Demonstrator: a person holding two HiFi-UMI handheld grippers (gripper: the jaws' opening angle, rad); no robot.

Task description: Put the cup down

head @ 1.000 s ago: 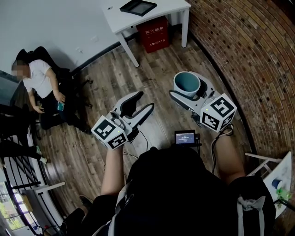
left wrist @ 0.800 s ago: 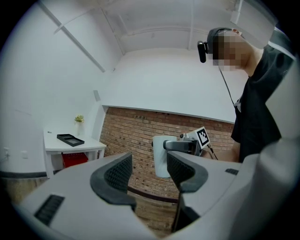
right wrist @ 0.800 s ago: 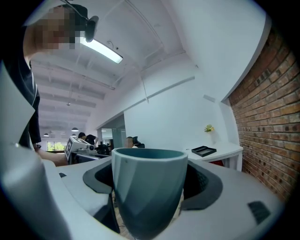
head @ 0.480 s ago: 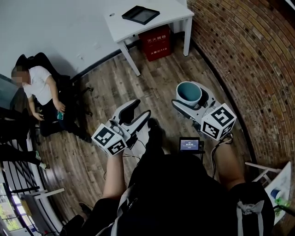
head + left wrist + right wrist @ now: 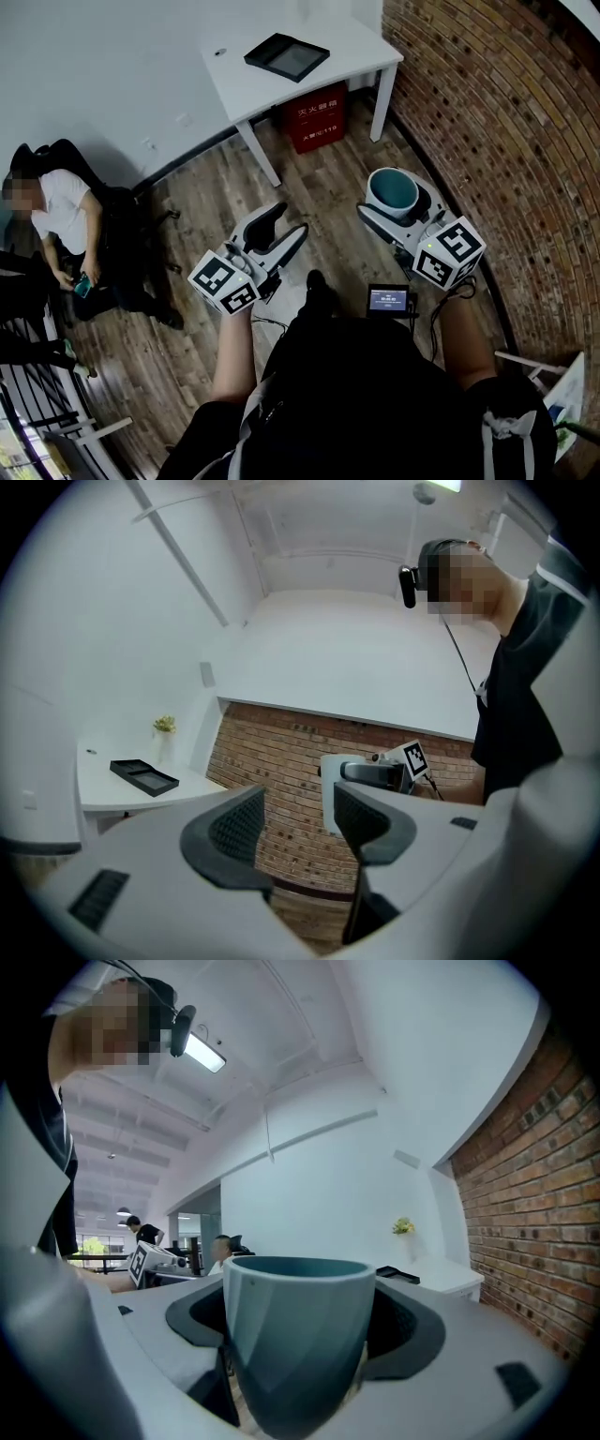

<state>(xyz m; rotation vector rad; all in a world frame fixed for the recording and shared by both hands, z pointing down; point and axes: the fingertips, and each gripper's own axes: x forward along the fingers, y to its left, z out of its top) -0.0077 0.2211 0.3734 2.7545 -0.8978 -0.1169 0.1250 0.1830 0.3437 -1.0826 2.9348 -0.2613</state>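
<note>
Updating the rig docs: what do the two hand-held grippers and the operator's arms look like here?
Both match: the left hand-held gripper and right hand-held gripper have white moulded bodies, two curved jaws with dark grey ribbed pads, and a white cube with black square markers at the rear. A thin dark cable trails from each. The person wears a black short-sleeved top.

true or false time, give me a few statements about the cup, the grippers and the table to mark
1. The right gripper is closed on a teal cup. True.
2. The left gripper holds the black tray. False: its jaws stand apart and empty; the tray lies on the white table.
3. The cup stands on that table. False: it is held up over the wooden floor.
4. A red box sits under the table. True.
</note>
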